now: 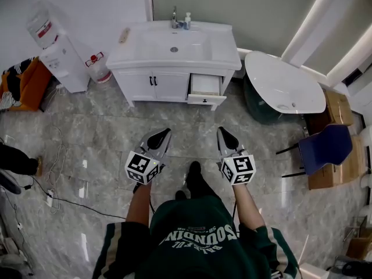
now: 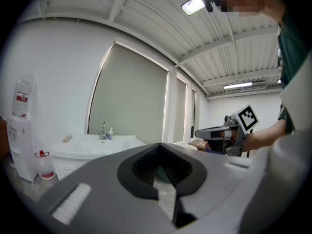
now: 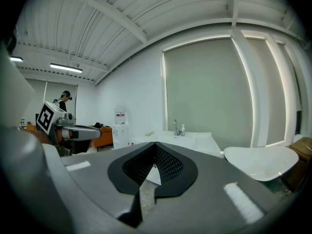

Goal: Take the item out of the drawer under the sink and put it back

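The white sink cabinet (image 1: 174, 45) stands against the far wall. Its lower right drawer (image 1: 206, 86) is pulled out, and I cannot make out anything inside it. Both grippers hover over the marble floor, well short of the cabinet. My left gripper (image 1: 163, 133) is shut and empty, its tips (image 2: 158, 145) meeting and aimed at the sink (image 2: 97, 143). My right gripper (image 1: 222, 132) is beside it, also shut with nothing between its fingers (image 3: 155, 144). Each gripper shows in the other's view: the right gripper (image 2: 214, 133), the left gripper (image 3: 78, 130).
A water dispenser (image 1: 58, 51) and a bottle (image 1: 100, 67) stand left of the cabinet. A white bathtub (image 1: 285, 83), a blue chair (image 1: 325, 147) and cardboard boxes (image 1: 340, 106) fill the right side. Cables (image 1: 55, 173) trail over the floor at left. An orange seat (image 1: 26, 83) is at the far left.
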{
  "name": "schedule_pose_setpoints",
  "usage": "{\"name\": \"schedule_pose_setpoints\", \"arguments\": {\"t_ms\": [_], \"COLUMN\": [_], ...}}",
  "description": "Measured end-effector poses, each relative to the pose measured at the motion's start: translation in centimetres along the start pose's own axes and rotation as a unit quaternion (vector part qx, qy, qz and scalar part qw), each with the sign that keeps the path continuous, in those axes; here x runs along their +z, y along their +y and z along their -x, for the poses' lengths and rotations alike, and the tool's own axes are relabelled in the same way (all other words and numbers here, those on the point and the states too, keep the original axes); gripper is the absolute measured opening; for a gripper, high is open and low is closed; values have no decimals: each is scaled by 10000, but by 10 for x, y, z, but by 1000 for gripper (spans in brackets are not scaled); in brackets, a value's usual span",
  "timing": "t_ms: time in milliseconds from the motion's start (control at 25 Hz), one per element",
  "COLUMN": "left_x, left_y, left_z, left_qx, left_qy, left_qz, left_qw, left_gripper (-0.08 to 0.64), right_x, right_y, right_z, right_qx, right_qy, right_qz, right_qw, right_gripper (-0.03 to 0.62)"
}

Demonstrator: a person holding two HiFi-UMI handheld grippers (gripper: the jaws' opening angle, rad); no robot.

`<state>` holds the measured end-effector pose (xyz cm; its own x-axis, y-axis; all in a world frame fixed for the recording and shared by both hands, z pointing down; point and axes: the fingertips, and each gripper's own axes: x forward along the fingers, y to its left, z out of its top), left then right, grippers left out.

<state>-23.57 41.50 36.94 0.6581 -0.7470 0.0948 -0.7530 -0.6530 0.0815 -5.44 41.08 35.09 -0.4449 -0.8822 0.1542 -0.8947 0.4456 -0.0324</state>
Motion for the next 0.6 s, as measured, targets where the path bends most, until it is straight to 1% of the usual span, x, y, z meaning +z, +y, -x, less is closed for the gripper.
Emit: {"name": "schedule_pose_setpoints", "arguments": {"t_ms": [120,280,440,600], "left_x": [-2,-4,-4,2], "left_y": [13,36,71,111], "left_z": [-14,-45,-95,-157], "left_qx": [-17,-44,-113,-191], "left_qy": [41,86,150,213], "left_qz": [29,9,-43,-83], "left_qw": [10000,10000,9998,9996], "left_gripper": [51,51,49,49], "right_x": [-1,-7,-12,-8], "right_y": [-10,-32,-65,-106], "right_z": [-16,-47,-96,-156], "right_qx": [-31,-63,-122,-162], "right_qy": [16,38,61,122], "right_qz": [-26,-103,-181,-231], "right_qw": [10000,9999,9997,9995], "right_gripper": [2,2,2,2]}}
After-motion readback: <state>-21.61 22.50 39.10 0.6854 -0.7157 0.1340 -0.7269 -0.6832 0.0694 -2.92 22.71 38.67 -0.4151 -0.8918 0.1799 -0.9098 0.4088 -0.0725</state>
